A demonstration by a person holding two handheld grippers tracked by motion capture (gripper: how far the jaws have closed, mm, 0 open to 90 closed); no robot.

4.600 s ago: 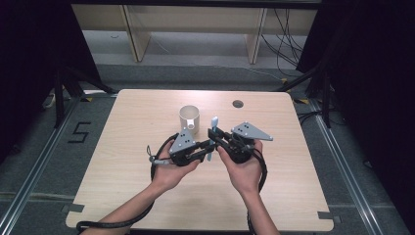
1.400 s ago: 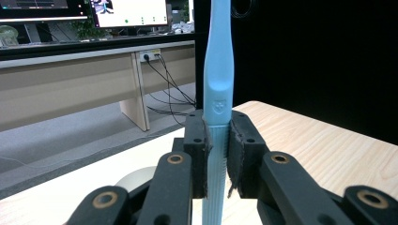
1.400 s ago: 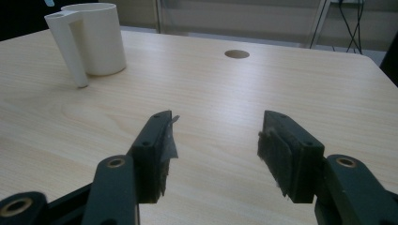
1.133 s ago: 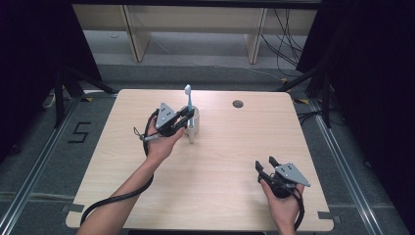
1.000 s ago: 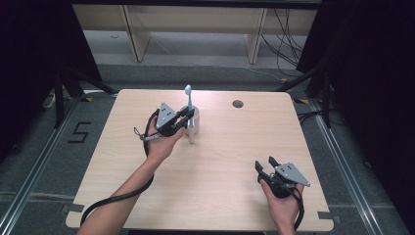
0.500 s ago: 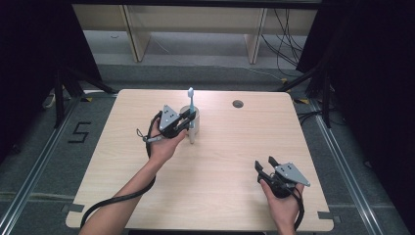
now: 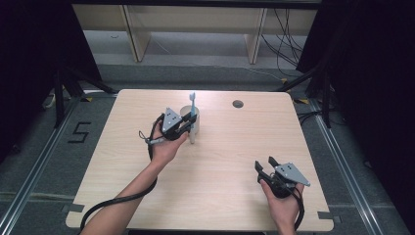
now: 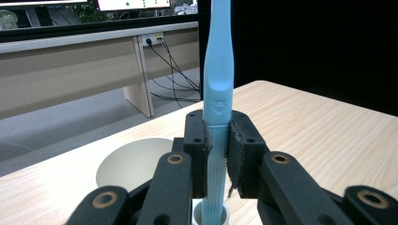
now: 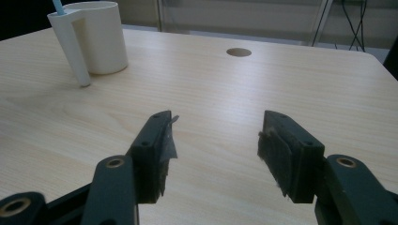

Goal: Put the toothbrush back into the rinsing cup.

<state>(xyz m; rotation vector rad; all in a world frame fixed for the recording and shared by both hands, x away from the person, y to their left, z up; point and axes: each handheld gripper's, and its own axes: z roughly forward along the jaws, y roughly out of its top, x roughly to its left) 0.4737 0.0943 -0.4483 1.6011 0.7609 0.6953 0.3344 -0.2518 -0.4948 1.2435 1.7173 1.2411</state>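
Left gripper view showed the left tongs [image 8: 217, 154] clamped on the upright toothbrush [image 8: 218, 79], best lowered straight into the cup's side tube [image 8: 210, 216]; right tongs [image 9: 213, 150] gaped empty.

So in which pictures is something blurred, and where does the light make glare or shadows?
Left gripper view: the toothbrush is sharp, the near jaws soft. Right gripper view: the open right gripper is blurred, and pale glare lies on the table around its hole. High view: even light on the table, dark surroundings, the cup casts little shadow.

Light-blue toothbrush [image 8: 217, 70], cream cup [image 9: 96, 35], pale wood-grain table [image 7: 235, 161].
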